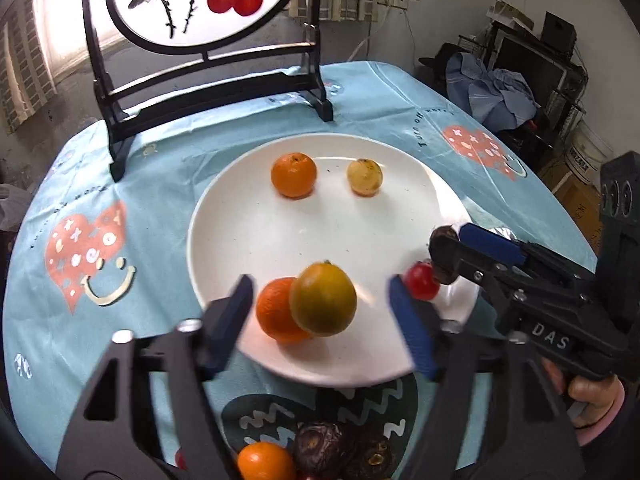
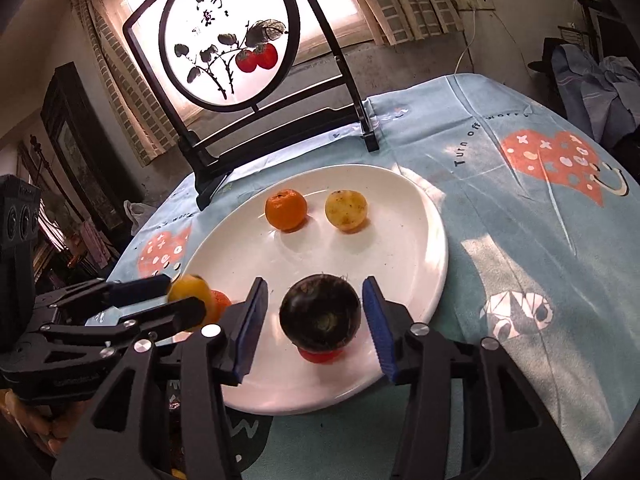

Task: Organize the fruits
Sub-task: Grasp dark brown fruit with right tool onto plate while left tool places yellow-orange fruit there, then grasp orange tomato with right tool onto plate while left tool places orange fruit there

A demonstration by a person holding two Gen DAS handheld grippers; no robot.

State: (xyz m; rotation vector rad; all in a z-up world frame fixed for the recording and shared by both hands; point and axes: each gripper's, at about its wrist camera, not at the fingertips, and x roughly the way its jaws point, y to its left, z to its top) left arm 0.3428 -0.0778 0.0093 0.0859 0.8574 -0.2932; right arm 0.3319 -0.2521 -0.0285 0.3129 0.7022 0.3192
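Observation:
A white plate (image 1: 248,236) lies on the blue tablecloth. On it lie an orange mandarin (image 1: 293,175), a pale yellow fruit (image 1: 364,177), a second mandarin (image 1: 274,312) and a small red fruit (image 1: 421,281). My left gripper (image 1: 322,312) is open over the plate's near side. A green-orange citrus (image 1: 323,299) sits between its fingers without touching them. My right gripper (image 2: 316,320) is open around a dark purple fruit (image 2: 320,312), which sits above the red fruit (image 2: 320,356). Its pads do not touch the dark fruit. The plate (image 2: 400,248) also shows in the right wrist view.
A black-framed round painted screen (image 1: 208,12) stands at the table's back. Near the front edge lie a mandarin (image 1: 264,462) and dark wrinkled fruits (image 1: 320,446). Clutter and blue cloth (image 1: 492,88) sit beyond the table's right side.

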